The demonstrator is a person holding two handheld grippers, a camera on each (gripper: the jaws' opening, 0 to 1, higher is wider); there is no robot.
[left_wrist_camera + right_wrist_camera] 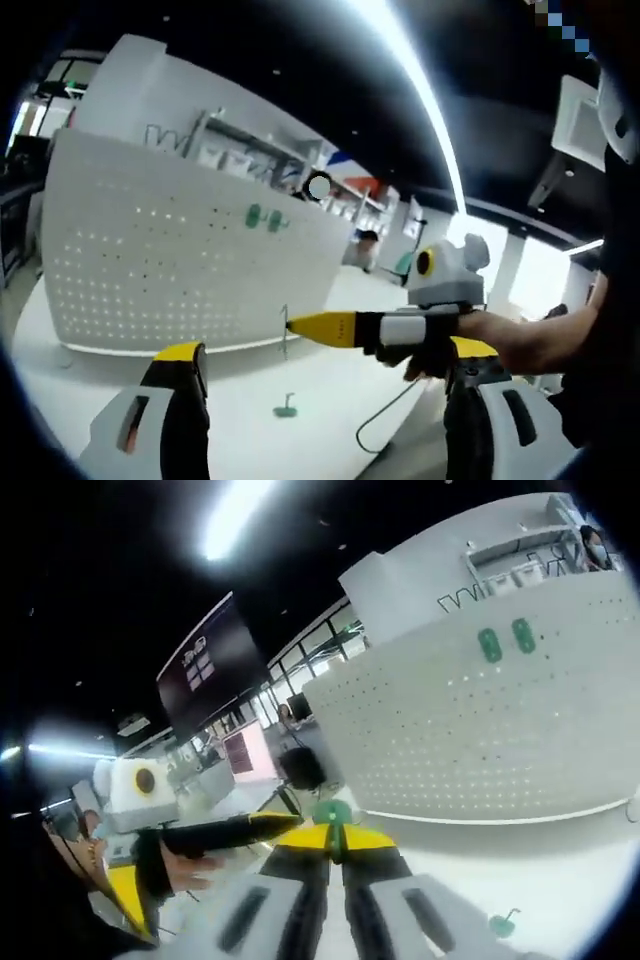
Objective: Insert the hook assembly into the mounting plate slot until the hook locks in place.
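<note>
The white perforated mounting plate (180, 250) (480, 730) stands upright on the table, with two green hook bases (265, 217) (505, 640) set high on it. My right gripper (335, 840) is shut on a green hook assembly (332, 813). In the left gripper view the right gripper (300, 325) comes in from the right, short of the plate, and the hook's thin metal wire (284, 332) sticks out at its tip. My left gripper (325, 400) is open with nothing between its jaws. In the right gripper view it shows at the left (250, 828), held by a gloved hand.
A spare green hook (287, 405) (503, 923) lies on the white table (330, 380) in front of the plate. A thin wire loop (380, 430) lies near the table's front. Shelves and a room with people stretch behind the plate.
</note>
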